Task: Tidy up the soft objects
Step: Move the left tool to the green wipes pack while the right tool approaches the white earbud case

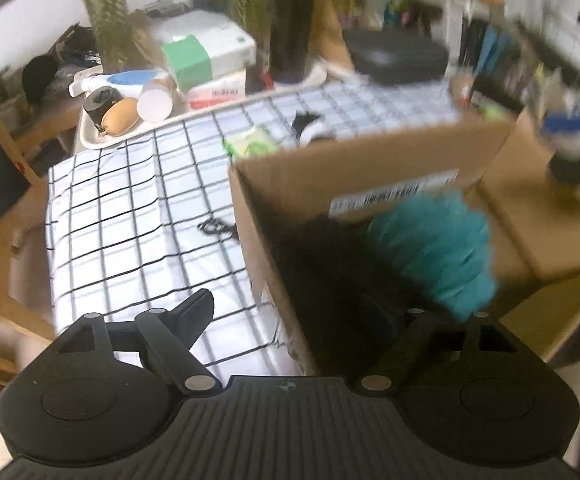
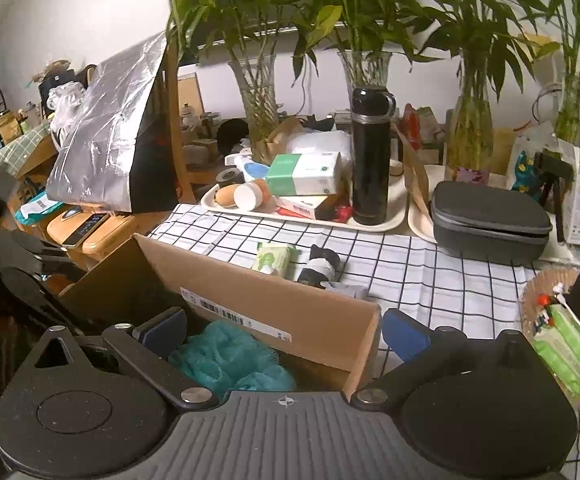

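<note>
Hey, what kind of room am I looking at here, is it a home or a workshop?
Most likely a lived-in home, a cluttered dining or living area. A checked tablecloth covers the table, glass vases of bamboo line the back, and a tray holds a black flask and a tissue box.

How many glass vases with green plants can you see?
4, all in a row behind the table: one left of the black flask, one right behind it, one further right, one far right. Clutter may hide more.
</note>
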Demonstrator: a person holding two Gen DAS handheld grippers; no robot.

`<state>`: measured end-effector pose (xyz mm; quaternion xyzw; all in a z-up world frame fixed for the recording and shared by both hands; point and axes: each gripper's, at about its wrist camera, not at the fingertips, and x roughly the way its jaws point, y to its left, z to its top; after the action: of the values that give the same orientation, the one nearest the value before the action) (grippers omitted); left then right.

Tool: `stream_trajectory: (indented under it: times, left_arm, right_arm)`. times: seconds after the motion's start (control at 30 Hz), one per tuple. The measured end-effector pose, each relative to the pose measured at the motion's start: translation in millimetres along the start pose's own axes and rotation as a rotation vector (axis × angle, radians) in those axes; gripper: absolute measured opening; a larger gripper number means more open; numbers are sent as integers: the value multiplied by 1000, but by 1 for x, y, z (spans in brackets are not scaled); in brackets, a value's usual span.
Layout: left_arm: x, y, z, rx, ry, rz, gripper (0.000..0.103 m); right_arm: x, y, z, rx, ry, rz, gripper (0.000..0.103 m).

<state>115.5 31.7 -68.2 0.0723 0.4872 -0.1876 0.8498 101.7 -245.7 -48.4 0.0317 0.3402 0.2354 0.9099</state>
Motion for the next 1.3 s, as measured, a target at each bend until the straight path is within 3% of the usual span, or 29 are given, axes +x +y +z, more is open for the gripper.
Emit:
stream_trajectory:
  times: [0.17, 0.4, 0.7, 0.77, 0.9, 1.07, 1.3]
  left_arm:
    - [-3, 7, 7, -56, -34, -45, 80]
    - [19, 3, 16, -53, 9, -54, 80]
    - [40, -5, 9, 67, 94, 72, 80]
    - [39, 1, 8, 35, 87, 37, 80]
    - [22, 14, 16, -47, -1, -48, 80]
    - [8, 23, 31, -86, -93, -102, 80]
    - [15, 50, 52, -235, -163, -220, 80]
  right_arm:
    - [4, -4, 1, 27, 4, -7, 103]
    - [9, -8, 4, 68, -1, -5, 103]
    - [12, -20, 6, 115, -9, -21, 103]
    - [13, -23, 7, 122, -9, -28, 103]
    - [19, -30, 9, 140, -7, -35, 103]
    - [29, -40, 11, 166, 8, -59, 103]
    - [43, -54, 20, 188, 19, -41, 103]
